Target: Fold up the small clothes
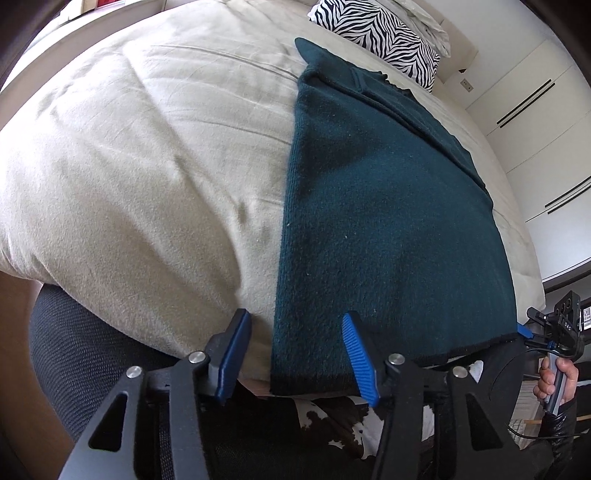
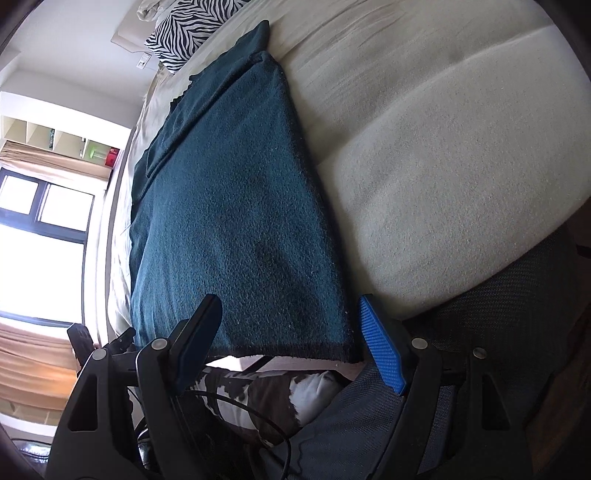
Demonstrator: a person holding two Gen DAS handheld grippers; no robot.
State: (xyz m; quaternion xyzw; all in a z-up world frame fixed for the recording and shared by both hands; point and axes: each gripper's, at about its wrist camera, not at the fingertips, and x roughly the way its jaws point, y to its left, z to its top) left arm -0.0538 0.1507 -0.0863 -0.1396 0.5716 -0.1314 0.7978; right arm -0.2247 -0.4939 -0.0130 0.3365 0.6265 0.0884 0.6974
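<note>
The teal garment lies flat on the bed, its hem at 6 o'clock over the edge. The left gripper straddles the hem's 7 o'clock corner, jaws spread, not pinching; the right gripper straddles the other corner, also spread. Risk — closing too shallow, the thick knit slips out and the fold skews.

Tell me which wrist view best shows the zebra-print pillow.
The left wrist view: the zebra-print pillow lies at the top, nearly whole, beyond the dark teal garment. The right wrist view shows the pillow too, but the frame's top edge cuts it off.
</note>
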